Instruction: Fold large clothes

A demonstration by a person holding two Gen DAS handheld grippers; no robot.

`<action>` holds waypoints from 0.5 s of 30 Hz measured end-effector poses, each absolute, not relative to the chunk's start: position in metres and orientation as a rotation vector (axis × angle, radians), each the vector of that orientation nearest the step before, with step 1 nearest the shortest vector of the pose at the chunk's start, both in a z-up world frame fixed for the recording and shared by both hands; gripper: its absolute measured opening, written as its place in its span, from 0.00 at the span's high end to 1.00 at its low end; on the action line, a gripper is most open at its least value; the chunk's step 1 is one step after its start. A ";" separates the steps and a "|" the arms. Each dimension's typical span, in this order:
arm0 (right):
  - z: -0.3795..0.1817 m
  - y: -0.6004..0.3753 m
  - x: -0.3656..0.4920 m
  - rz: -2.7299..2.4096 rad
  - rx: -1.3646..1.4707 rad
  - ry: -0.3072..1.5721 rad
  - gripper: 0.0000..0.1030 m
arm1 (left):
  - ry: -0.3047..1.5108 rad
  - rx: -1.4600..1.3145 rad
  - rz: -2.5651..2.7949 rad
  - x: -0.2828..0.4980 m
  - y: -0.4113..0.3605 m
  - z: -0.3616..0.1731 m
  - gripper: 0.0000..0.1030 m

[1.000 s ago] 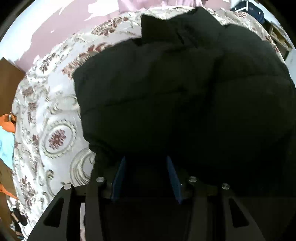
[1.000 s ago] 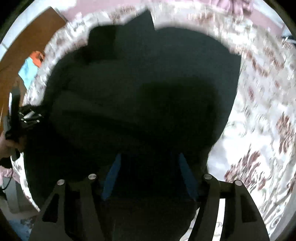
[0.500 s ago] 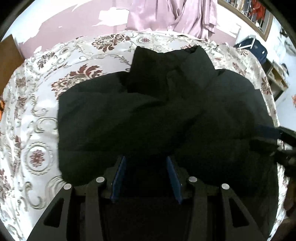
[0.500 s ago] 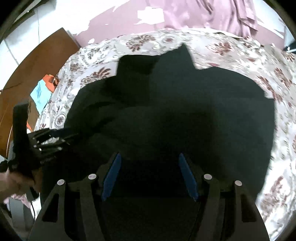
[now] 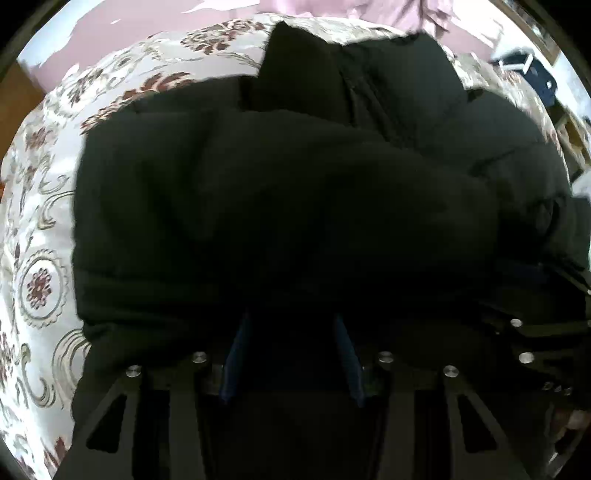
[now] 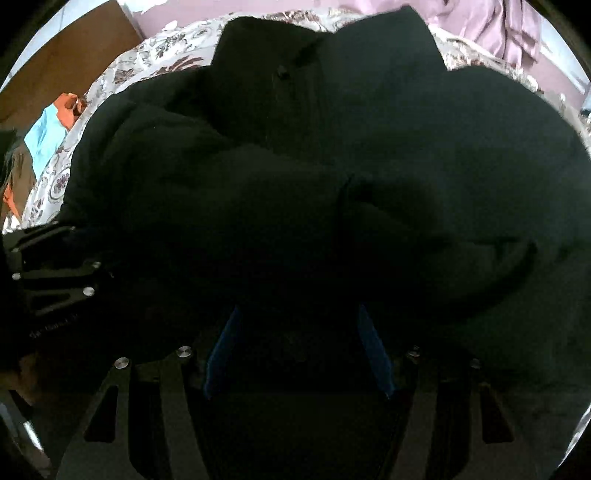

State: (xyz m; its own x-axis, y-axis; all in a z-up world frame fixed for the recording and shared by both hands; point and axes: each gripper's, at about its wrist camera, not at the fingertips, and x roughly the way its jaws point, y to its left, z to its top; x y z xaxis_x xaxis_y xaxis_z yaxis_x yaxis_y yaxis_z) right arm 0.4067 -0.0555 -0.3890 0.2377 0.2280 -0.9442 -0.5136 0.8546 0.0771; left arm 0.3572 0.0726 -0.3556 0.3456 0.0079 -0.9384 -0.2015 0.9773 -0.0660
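A large black padded jacket (image 5: 295, 192) lies on a bed with a floral cover (image 5: 40, 236). It fills most of both views and also shows in the right wrist view (image 6: 314, 184). Its collar and zip point away from me. My left gripper (image 5: 291, 332) is shut on the jacket's near edge, fabric bunched between its blue-padded fingers (image 5: 236, 343). My right gripper (image 6: 299, 332) grips the near edge the same way, with fabric covering its fingertips (image 6: 369, 339). The right gripper's body shows at the right in the left wrist view (image 5: 532, 343). The left gripper shows at the left in the right wrist view (image 6: 55, 273).
A pink wall and pink curtains (image 6: 509, 33) stand behind the bed. A wooden board (image 6: 62, 59) and orange and blue cloth (image 6: 51, 118) are at the left. A dark bag (image 5: 532, 74) and shelving sit at the far right.
Both grippers have carried the jacket's near edge forward toward the collar. The jacket now fills more of both views and the folded layer lies over the body.
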 end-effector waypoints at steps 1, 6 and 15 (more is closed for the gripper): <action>-0.383 -0.057 0.410 0.527 -0.243 1.254 0.42 | 1.186 -0.223 0.131 0.354 0.078 -0.345 0.58; -0.319 -0.095 0.428 0.608 0.027 1.225 0.34 | 1.077 -0.285 0.122 0.366 0.102 -0.303 0.57; -0.266 -0.067 0.599 0.403 -0.003 1.240 0.32 | 1.035 -0.323 0.206 0.398 0.136 -0.265 0.57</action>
